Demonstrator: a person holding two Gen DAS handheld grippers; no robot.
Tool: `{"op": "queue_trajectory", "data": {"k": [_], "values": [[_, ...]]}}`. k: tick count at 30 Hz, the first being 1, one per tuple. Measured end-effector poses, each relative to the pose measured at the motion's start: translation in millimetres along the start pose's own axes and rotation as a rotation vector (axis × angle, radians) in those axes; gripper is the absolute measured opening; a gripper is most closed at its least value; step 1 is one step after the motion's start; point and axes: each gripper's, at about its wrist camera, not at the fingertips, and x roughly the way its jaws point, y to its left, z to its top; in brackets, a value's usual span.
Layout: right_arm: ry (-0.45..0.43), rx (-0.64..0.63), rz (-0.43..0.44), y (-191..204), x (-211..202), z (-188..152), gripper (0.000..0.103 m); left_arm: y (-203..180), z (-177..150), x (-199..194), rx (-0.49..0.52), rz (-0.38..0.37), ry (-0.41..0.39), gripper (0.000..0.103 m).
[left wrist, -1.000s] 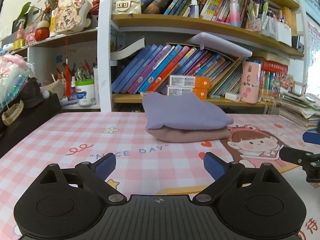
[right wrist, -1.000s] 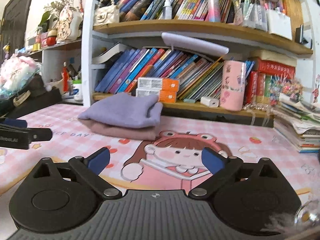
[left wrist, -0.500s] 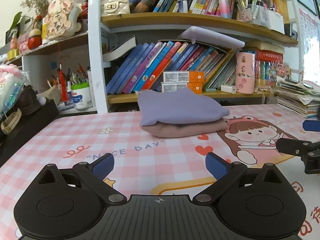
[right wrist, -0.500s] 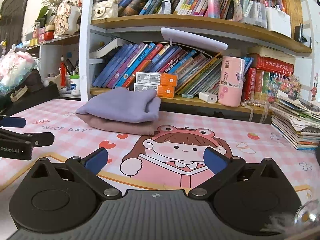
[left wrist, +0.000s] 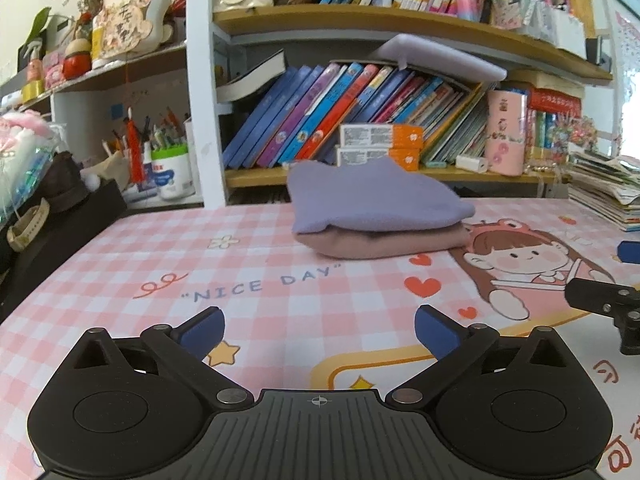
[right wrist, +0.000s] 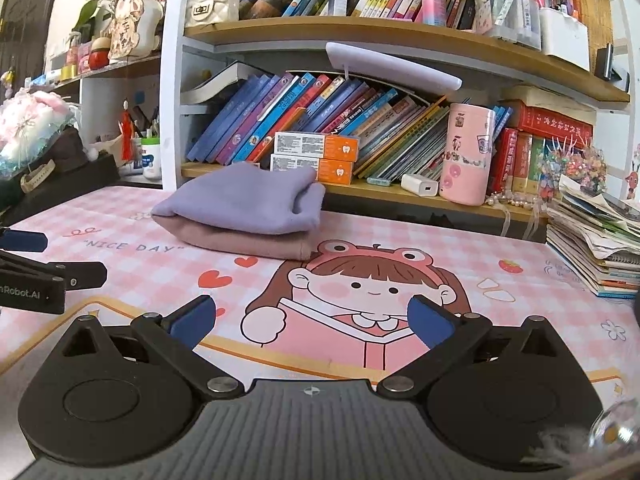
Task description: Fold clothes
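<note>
A folded lavender garment [left wrist: 372, 200] lies on a folded dusty-pink garment [left wrist: 384, 242] at the back of the pink checked desk mat [left wrist: 260, 300]. The stack also shows in the right wrist view, lavender [right wrist: 244, 204] over pink [right wrist: 248, 242]. My left gripper [left wrist: 319, 330] is open and empty, low over the mat, well short of the stack. My right gripper [right wrist: 311, 320] is open and empty over the cartoon girl print. Each gripper's fingers show at the edge of the other's view: the right one [left wrist: 608, 300] and the left one [right wrist: 48, 276].
A bookshelf [left wrist: 400, 20] full of books stands behind the mat. Two orange-and-white boxes [right wrist: 316, 156] and a pink cup [right wrist: 466, 156] sit on its low shelf. A pile of magazines [right wrist: 596, 240] lies at the right. A black box [left wrist: 52, 236] stands at the left.
Both grippers have drifted slightly over the mat and tilted a little; the folded stack has not moved. Both stay open and empty.
</note>
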Motion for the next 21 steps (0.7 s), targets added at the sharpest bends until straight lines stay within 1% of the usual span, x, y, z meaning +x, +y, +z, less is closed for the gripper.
{"op": "queue_trajectory", "data": {"k": [3,7,10,13,21], "values": [[-0.002,0.003,-0.001,-0.7,-0.1,0.0,0.103,0.5,0.0,1.0,-0.005,0.006,0.007,0.103],[0.007,0.002,-0.002,-0.6,1.2,0.6,0.103,-2.0,-0.6,-2.5,0.015,0.003,-0.01,0.103],[0.022,-0.025,-0.008,4.3,3.8,0.7,0.103,-2.8,-0.9,-3.5,0.017,0.004,-0.015,0.103],[0.02,-0.045,-0.001,6.9,4.1,0.4,0.103,-3.2,-1.0,-3.8,0.015,0.005,-0.016,0.103],[0.018,-0.016,0.0,2.1,4.0,0.5,0.103,-3.3,-0.6,-6.0,0.022,0.009,-0.034,0.103]]}}
